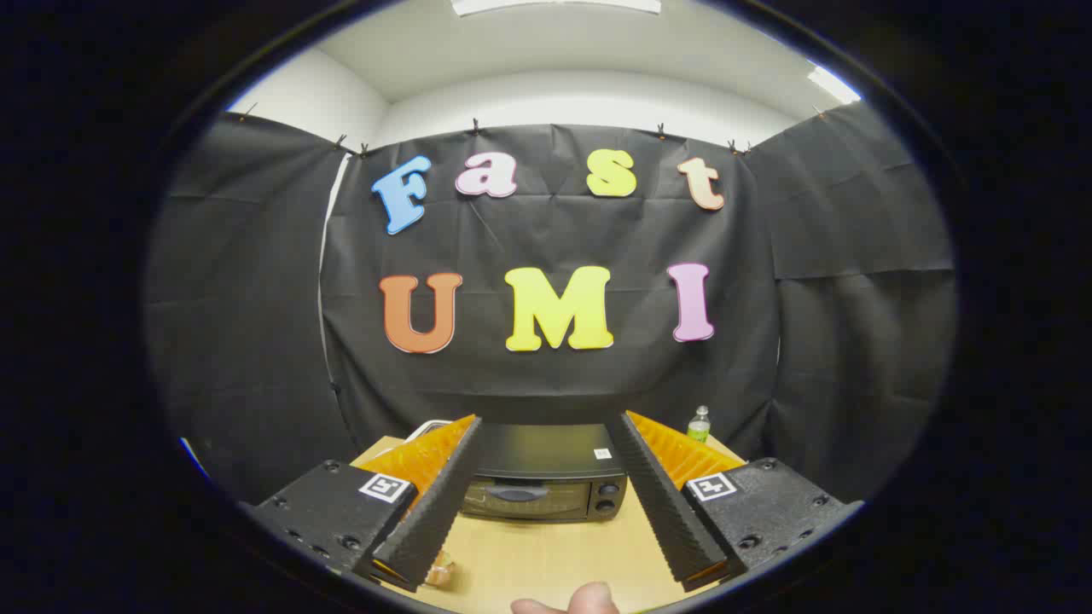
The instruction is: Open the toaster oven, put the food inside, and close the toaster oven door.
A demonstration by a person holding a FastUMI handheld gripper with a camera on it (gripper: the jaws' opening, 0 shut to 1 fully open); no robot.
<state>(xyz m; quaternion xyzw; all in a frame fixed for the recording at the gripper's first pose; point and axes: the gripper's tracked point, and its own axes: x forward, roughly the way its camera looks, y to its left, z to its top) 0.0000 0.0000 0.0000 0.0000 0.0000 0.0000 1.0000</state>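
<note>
Wooden tabletop (546, 554); boxy toaster oven (543, 477), door closed, beyond ribbed fingers (546, 435) spread apart, gripping nothing.

Black toaster oven (546, 482) (dark glass door), pale wooden table (554, 554), green bottle (699, 425) far right, white cap.

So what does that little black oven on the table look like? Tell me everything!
The small black toaster oven is a boxy appliance, probably metal, standing upright on the light wooden table in front of the black cloth wall. Its dark glass door is shut, with a curved handle across the top, and two round knobs sit on its right side. A small white sticker is on its flat top. It shows between the open gripper's fingers, beyond their tips; nothing touches it but the table.
</note>
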